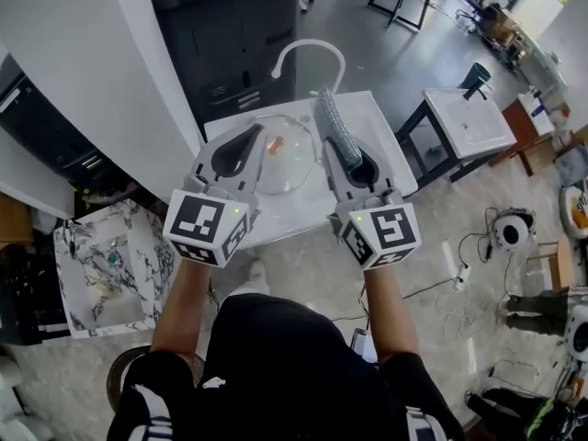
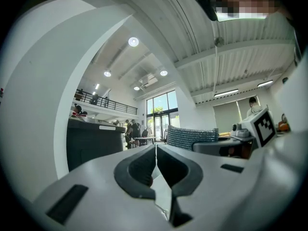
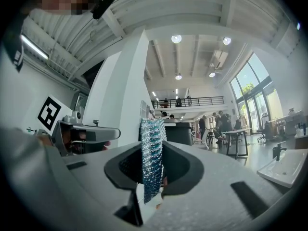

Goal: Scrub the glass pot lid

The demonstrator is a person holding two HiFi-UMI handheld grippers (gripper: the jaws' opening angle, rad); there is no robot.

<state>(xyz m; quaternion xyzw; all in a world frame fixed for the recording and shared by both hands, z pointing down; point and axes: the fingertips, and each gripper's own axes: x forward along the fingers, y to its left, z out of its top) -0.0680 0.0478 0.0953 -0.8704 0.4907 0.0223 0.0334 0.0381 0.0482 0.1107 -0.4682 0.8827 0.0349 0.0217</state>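
The glass pot lid (image 1: 292, 165) with a copper knob (image 1: 273, 143) lies over the white sink (image 1: 390, 168). My left gripper (image 1: 258, 132) is over the lid's left part, just beside the knob. Its jaws are shut, pads meeting in a thin seam (image 2: 155, 153), and I cannot make out anything held. I cannot tell whether it touches the glass. My right gripper (image 1: 344, 148) is shut on a grey-blue mesh scrub pad (image 1: 333, 118), which stands upright between its pads (image 3: 153, 148) over the lid's right edge. The pad (image 2: 191, 137) also shows in the left gripper view.
A curved white faucet (image 1: 308, 49) rises behind the sink. Behind that stands a dark cabinet (image 1: 230, 35). A second white basin on a black stand (image 1: 469, 122) is at the right and a marbled basin (image 1: 106, 265) at the left. Cables (image 1: 459, 288) lie on the floor.
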